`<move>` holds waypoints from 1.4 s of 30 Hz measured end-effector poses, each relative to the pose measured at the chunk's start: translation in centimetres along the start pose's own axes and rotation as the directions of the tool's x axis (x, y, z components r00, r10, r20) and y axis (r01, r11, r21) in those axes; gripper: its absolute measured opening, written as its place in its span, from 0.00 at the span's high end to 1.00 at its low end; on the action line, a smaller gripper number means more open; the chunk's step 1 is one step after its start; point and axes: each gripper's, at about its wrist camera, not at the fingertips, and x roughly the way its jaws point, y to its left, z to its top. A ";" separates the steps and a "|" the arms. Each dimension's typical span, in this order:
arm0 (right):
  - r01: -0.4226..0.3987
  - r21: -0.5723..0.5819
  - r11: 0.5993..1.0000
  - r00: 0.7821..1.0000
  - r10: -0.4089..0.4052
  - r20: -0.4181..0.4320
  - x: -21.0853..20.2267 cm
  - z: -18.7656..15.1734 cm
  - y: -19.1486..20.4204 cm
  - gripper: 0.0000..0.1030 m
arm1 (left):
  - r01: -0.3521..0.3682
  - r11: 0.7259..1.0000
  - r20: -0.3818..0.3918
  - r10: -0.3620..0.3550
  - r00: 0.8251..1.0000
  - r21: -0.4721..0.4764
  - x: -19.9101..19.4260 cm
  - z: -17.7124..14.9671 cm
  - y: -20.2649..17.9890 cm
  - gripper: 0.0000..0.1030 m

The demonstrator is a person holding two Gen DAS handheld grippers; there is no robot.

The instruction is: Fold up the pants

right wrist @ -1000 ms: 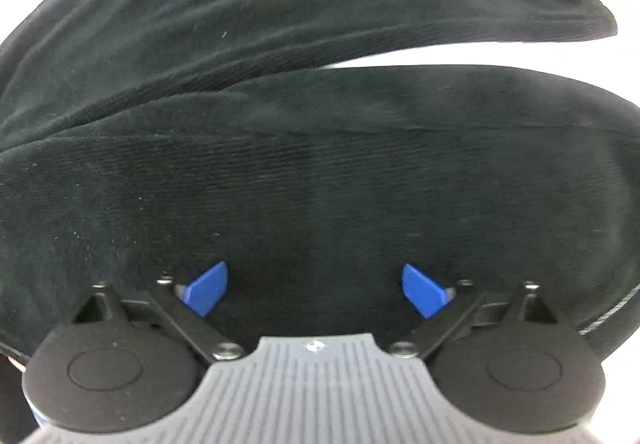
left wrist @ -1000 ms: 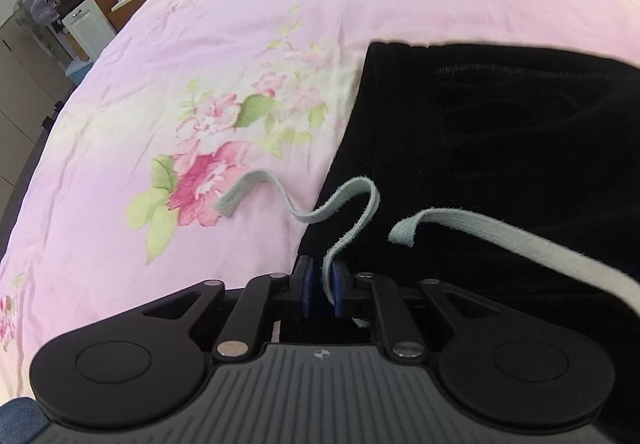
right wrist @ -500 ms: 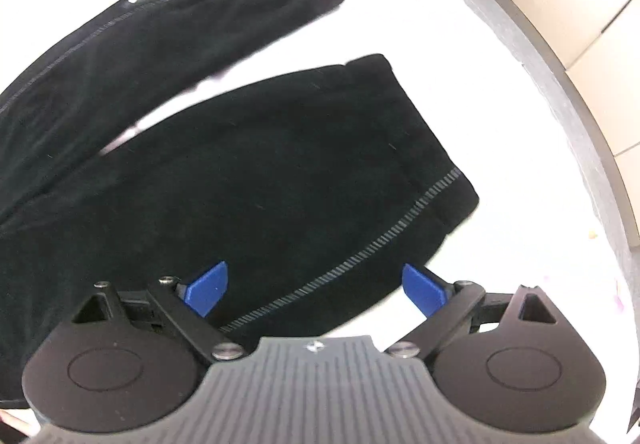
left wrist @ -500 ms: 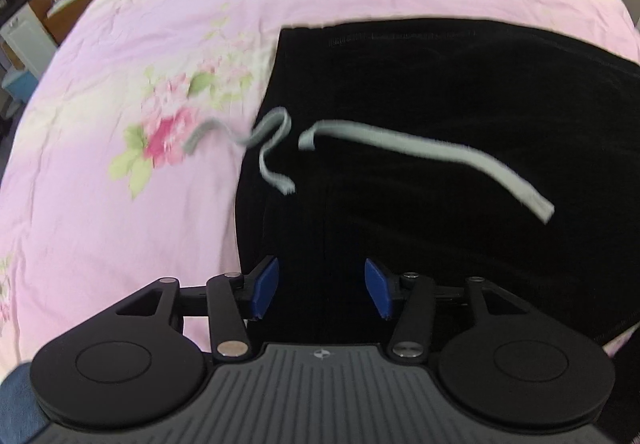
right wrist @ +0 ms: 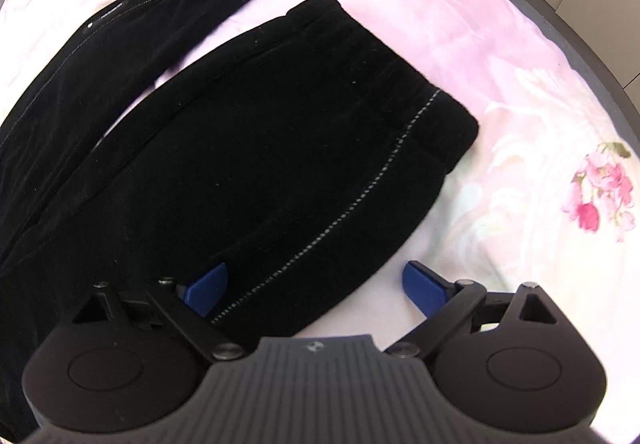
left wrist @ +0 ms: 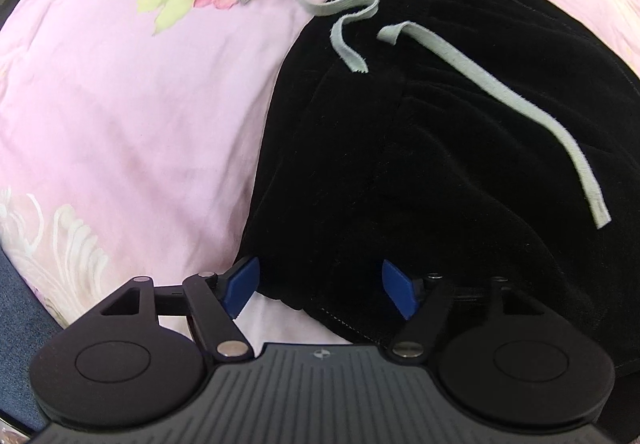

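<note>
- The black pants (left wrist: 420,148) lie flat on the pink flowered bed (left wrist: 120,116), and no fold is made yet; the two legs lie apart.
- To do this step well, I think each hand should grab an edge of the cloth and bite through both layers, so the top layer does not slide off.
- I think both hands should lift and carry the cloth over together, so the fold comes out straight.
- The grey drawstring (left wrist: 492,84) lies loose on the waist part, well in front of the left gripper (left wrist: 318,294). It may be good to keep it out of the fold.
- The left fingers have just been opening and now stand wide apart. They hold nothing. The near edge of the waist part lies between them, but the pads do not press it.
- The right gripper (right wrist: 316,292) is open wide too and holds nothing.
- Its left finger (right wrist: 206,290) is over the near pant leg (right wrist: 280,144), and its right finger (right wrist: 424,290) is over the bare bed. The stitched side edge of that leg runs between them.
- The other leg (right wrist: 132,24) lies far to the left.
</note>
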 end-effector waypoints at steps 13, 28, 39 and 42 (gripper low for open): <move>0.069 -0.231 0.970 0.997 -0.060 0.046 -3.2 -0.6 5.5 0.74 | -0.217 0.908 0.066 0.208 0.976 0.358 -1.0 -0.7 -5.2 0.44; 0.116 -0.872 0.475 0.989 0.027 0.146 -8.2 -5.4 10.7 0.44 | -0.174 0.215 0.121 0.240 0.963 0.961 -1.1 -6.1 -13.8 0.35; 0.138 -0.940 0.311 0.990 -0.024 0.137 -5.8 -5.5 9.8 0.44 | -0.107 -0.089 0.134 0.396 0.908 0.990 5.3 -6.4 -13.9 0.37; 0.147 -0.959 0.242 0.989 -0.029 0.144 -5.2 -6.0 9.9 0.44 | -0.123 -0.116 0.159 0.388 0.908 0.986 7.0 -7.0 -13.9 0.37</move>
